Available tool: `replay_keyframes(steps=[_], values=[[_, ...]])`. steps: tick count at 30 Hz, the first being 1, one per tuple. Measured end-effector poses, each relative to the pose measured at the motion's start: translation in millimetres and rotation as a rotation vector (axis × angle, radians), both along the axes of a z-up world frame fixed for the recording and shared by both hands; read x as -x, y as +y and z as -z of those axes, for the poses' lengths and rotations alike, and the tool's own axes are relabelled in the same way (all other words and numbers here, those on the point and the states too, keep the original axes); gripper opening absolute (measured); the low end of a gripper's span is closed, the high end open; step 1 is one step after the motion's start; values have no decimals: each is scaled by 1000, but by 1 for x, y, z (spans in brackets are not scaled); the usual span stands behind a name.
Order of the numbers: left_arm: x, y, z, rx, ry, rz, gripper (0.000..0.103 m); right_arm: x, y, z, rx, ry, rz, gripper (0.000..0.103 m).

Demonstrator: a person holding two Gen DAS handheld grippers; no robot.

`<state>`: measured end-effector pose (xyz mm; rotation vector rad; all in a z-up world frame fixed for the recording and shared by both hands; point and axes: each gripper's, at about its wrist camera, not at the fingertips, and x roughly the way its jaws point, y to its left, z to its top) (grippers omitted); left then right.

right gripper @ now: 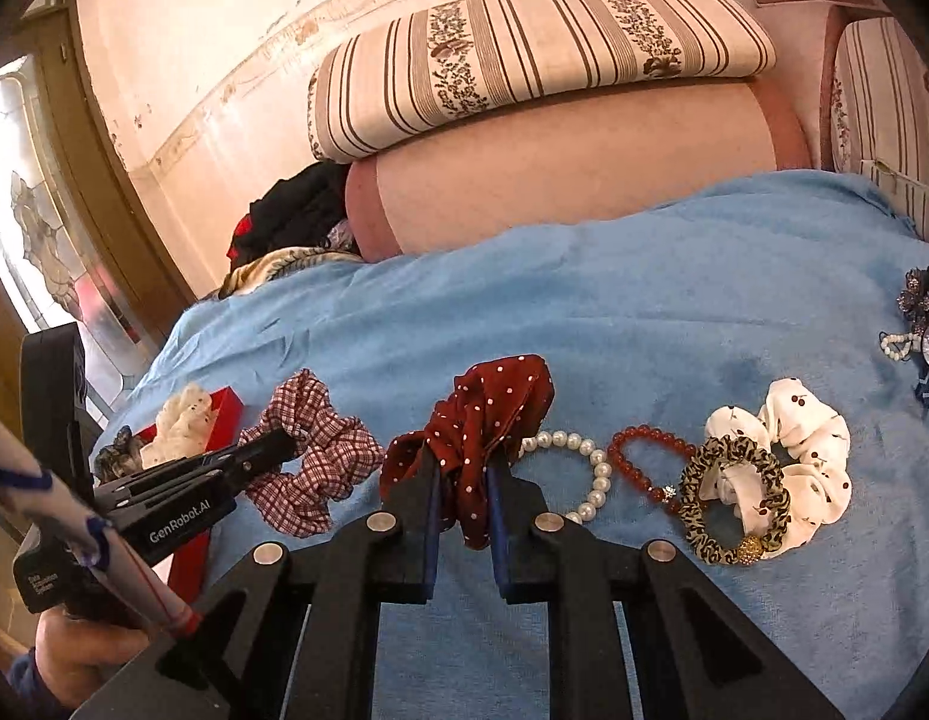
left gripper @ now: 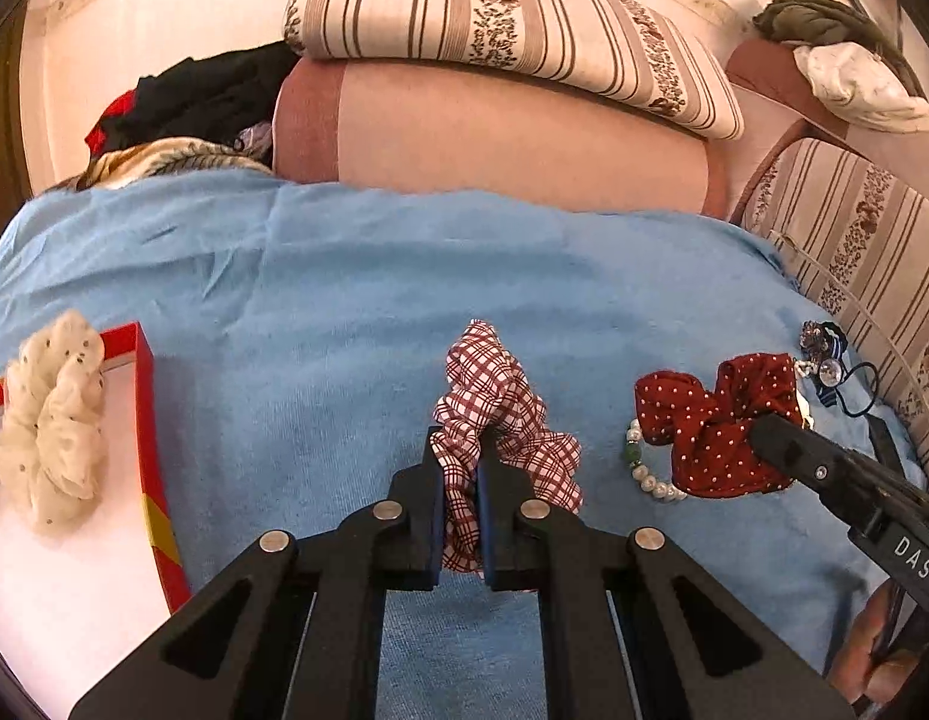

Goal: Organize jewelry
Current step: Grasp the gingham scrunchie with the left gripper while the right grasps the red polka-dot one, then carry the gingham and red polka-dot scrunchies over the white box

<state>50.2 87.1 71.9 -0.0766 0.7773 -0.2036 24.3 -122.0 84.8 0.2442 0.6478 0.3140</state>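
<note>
My left gripper [left gripper: 461, 468] is shut on a red-and-white checked scrunchie [left gripper: 500, 414], which rests on the blue cloth [left gripper: 344, 276]; it also shows in the right wrist view [right gripper: 320, 450]. My right gripper [right gripper: 464, 480] is shut on a dark red polka-dot scrunchie [right gripper: 488, 414], also seen in the left wrist view [left gripper: 710, 426]. A red box [left gripper: 149, 420] at the left holds a cream scrunchie [left gripper: 50, 420]. A pearl bracelet [right gripper: 584, 468], a red bead bracelet [right gripper: 650, 456], a leopard hair tie [right gripper: 734, 498] and a white cherry scrunchie [right gripper: 806, 456] lie to the right.
More hair ties and a pearl piece [right gripper: 920, 324] lie at the far right of the cloth. Striped cushions [left gripper: 500, 30] and a pink bolster [left gripper: 494, 138] stand behind. Dark clothes [left gripper: 194, 96] are piled at the back left.
</note>
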Motion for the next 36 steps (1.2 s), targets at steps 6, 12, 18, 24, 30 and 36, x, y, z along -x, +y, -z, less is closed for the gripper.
replay_keyframes(steps=[6,12,18,24,30,36], values=[[1,-2,-2,-18,-14,-2,8,2,1,0,1,-13,-1,15],[5,-5,-7,-51,-46,-8,8,4,0,-1,-2,-16,-15,15],[9,-7,-11,-84,-69,-15,8,6,3,-2,-3,-26,-26,15],[9,-5,-12,-94,-75,-28,8,7,4,-1,-6,-33,-38,15],[14,-4,-16,-116,-88,-39,8,7,7,-2,-11,-36,-50,15],[24,11,-24,-149,-117,-65,8,11,17,-3,-19,-41,-83,15]])
